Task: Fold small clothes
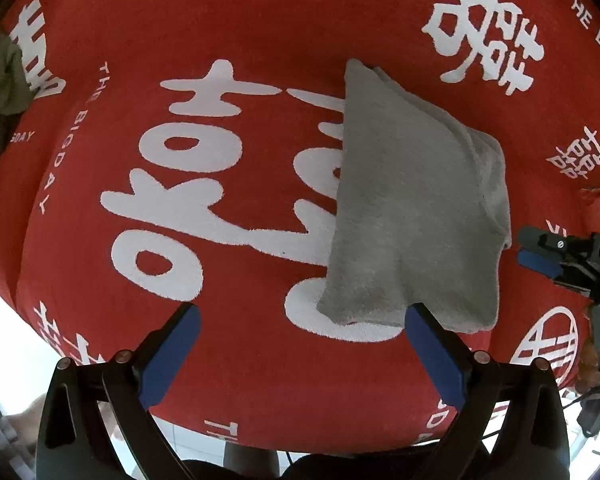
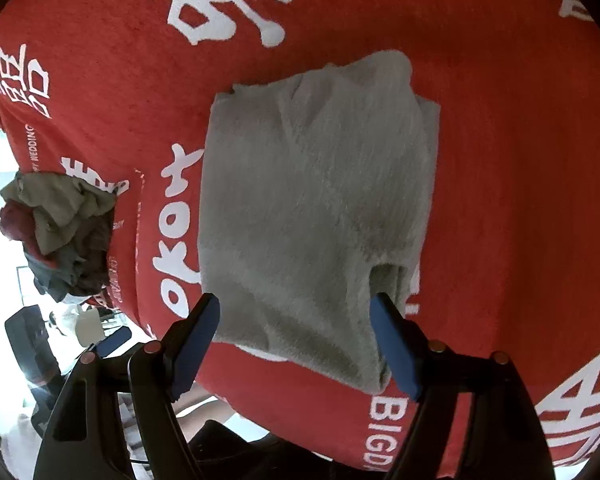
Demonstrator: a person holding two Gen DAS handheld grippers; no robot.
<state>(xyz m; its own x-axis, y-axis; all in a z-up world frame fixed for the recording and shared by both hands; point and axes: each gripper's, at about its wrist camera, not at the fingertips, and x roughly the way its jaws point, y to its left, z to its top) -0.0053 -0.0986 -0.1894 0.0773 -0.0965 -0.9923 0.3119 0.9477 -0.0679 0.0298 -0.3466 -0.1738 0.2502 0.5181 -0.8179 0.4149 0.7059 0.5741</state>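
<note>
1. The grey garment (image 2: 316, 208) is seen already folded into a compact bundle, and it lies near the middle of the red printed cloth (image 1: 260, 20) that covers the table.
2. The left gripper (image 1: 304, 344) is held above the cloth with its jaws wide apart; nothing is gripped, and only the near edge of the garment is seen just beside its right pad.
3. The right gripper (image 2: 296, 344) is also spread wide. The near edge of the garment is seen between its pads, but it is not pressed by them.
4. The step in hand is judged to be the end of the fold of this piece, with both tools released.
5. For the next move, a new piece is probably needed from the pile of unfolded clothes (image 2: 60, 232), which is placed at the edge of the cloth, well apart from the garment.
6. The kind of garment cannot be told, because its shape is hidden by the folds. The pile is cut off in the left view.
</note>
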